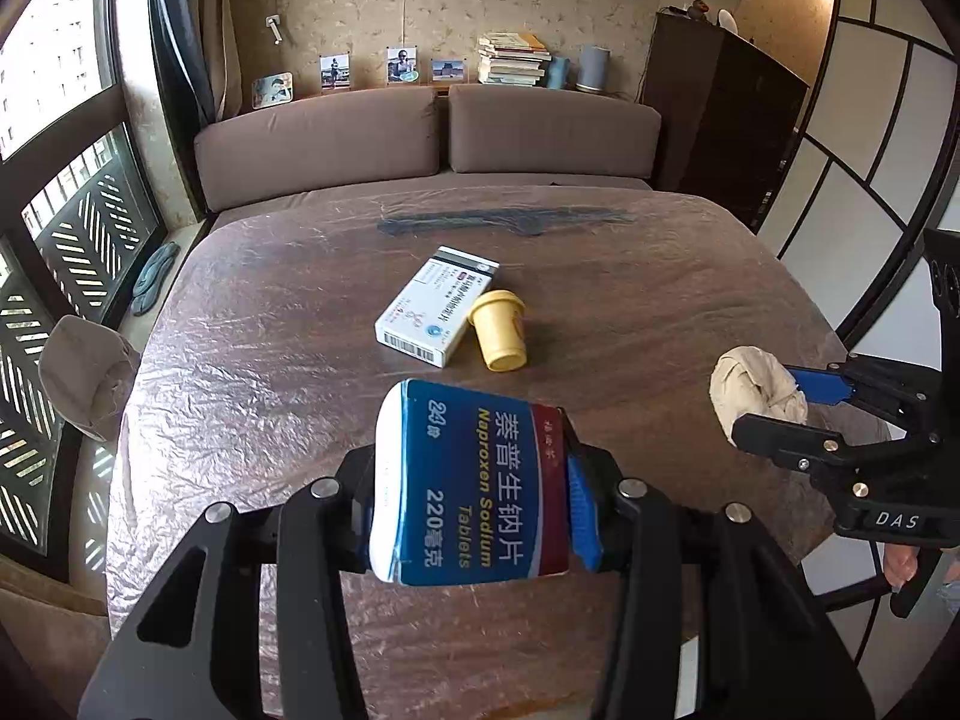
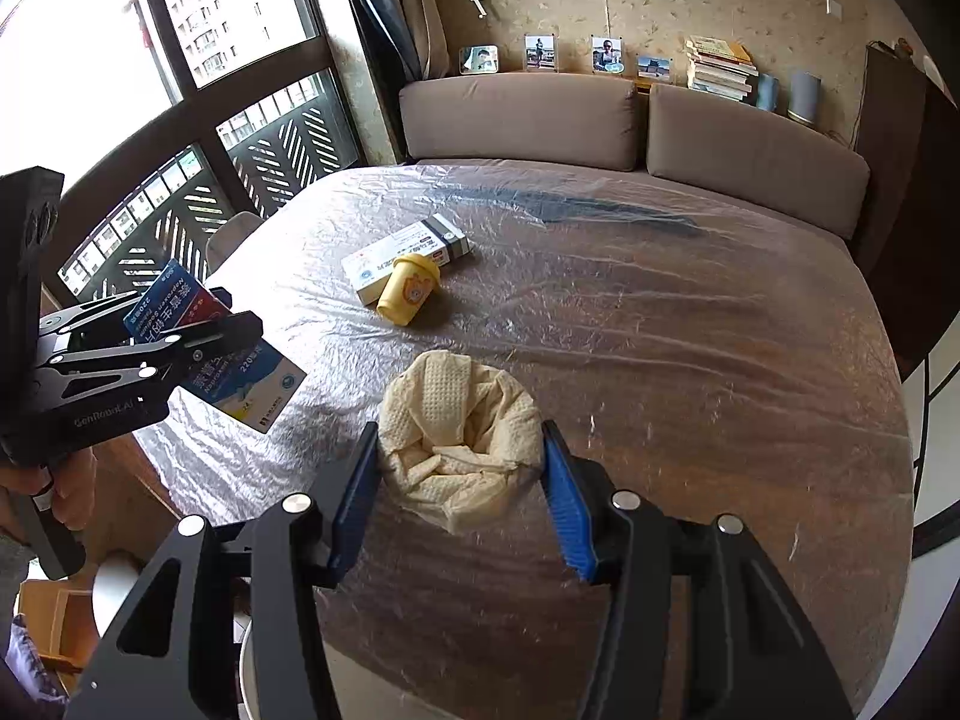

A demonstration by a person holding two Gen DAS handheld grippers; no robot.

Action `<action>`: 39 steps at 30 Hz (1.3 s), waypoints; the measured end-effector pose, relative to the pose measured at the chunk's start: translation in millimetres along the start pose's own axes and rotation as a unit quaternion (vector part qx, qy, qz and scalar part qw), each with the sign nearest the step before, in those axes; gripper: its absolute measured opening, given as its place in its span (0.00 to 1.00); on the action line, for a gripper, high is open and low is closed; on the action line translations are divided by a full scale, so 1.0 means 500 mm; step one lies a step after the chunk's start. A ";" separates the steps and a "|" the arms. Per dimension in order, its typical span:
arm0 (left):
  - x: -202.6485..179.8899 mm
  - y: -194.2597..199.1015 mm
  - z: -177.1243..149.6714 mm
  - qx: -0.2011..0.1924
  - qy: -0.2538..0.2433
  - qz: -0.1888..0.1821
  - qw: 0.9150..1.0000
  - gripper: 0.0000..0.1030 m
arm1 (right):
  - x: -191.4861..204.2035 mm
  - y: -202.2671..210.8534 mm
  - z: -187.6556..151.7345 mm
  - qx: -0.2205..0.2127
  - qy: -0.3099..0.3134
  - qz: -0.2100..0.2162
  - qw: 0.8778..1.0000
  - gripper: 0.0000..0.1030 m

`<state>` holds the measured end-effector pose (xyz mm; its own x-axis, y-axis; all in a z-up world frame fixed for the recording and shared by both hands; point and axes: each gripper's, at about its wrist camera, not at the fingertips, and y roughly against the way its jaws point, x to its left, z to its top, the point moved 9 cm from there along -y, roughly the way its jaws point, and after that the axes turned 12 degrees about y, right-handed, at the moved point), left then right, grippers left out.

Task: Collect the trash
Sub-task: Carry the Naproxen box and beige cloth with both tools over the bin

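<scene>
Gripping a blue pill box (image 1: 474,480), the left gripper (image 1: 474,498) has its jaws clamped on the box's sides, raised off the worktop (image 1: 660,276). Right gripper (image 2: 462,480): jaws closed against a crumpled paper napkin (image 2: 462,426). Ahead of both jaws, a white pill box (image 1: 435,306) lies touching a tipped yellow cup (image 1: 498,330).
</scene>
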<state>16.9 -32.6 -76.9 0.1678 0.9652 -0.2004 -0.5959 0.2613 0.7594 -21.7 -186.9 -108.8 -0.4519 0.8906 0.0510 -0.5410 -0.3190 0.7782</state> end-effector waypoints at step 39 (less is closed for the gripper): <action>-0.140 0.042 -0.319 0.114 -0.080 -0.038 0.989 0.46 | 0.103 0.099 -0.276 0.085 0.045 0.038 0.995 0.49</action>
<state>-132.6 -93.2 -145.5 0.3388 0.9245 -0.1745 -0.3869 0.3060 0.8699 -169.6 -201.7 -154.3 -0.5527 0.8310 0.0630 -0.3793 -0.3182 0.8688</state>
